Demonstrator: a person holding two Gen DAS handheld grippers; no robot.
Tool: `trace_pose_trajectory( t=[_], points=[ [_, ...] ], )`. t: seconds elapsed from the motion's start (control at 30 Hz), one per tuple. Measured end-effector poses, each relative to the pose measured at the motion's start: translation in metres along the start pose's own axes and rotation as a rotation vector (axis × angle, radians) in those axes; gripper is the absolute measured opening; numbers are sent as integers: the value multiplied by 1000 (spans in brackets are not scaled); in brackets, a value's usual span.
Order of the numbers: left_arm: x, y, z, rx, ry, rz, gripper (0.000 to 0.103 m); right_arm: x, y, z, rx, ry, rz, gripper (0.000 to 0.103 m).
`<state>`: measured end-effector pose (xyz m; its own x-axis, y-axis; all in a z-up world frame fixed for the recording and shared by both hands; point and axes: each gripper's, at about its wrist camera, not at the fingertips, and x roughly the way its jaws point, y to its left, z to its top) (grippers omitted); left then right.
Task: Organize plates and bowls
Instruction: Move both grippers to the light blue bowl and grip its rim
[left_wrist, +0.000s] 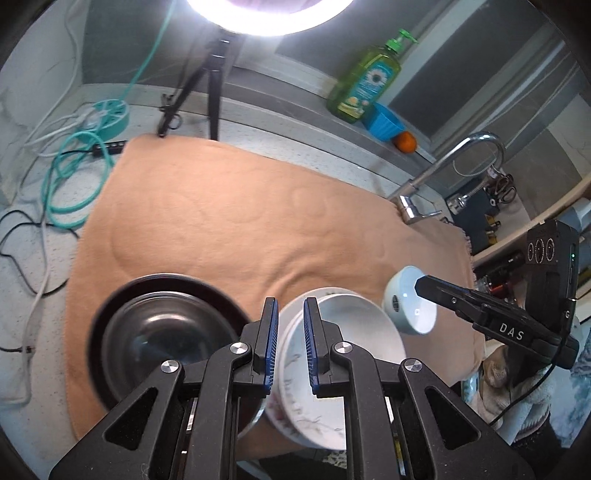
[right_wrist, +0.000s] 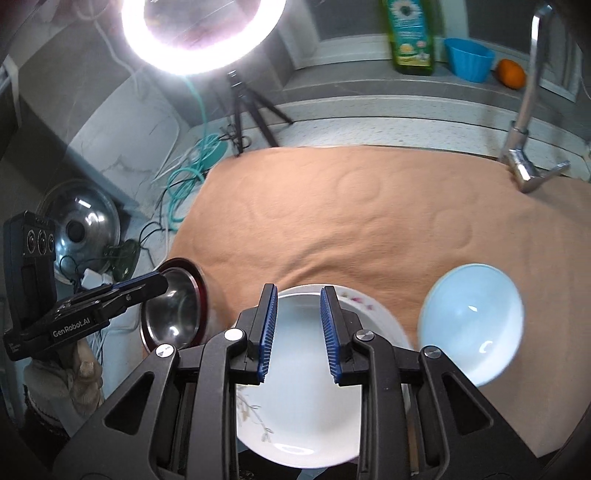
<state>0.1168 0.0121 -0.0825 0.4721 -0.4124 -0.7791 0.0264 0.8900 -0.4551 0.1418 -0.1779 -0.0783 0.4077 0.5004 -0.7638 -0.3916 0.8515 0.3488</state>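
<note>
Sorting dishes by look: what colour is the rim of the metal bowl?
Dark red, around the shiny steel bowl; the right wrist view shows it best.

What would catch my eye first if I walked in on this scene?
Probably the glaring ring light on its tripod at the back of the counter, above a peach towel spread beside the faucet. At the towel's near edge sit the dishes: a steel bowl on the left, stacked white plates in the middle and a pale blue bowl on the right. Two black grippers with blue pads hover over them, holding nothing.
</note>
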Motion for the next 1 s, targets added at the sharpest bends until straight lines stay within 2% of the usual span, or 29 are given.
trace_pose_trajectory(
  t=[0.37,0.67,1.0],
  points=[
    [38,-54,6,72,62,-79,13,-31,-81,-7,130,-39,-86,25],
    [78,-94,4,122,141,-112,13,-38,-143,-23,223,-23,-152,25],
    [116,-116,5,126,232,-146,13,-27,-182,-35,287,18,-151,26]
  ],
)
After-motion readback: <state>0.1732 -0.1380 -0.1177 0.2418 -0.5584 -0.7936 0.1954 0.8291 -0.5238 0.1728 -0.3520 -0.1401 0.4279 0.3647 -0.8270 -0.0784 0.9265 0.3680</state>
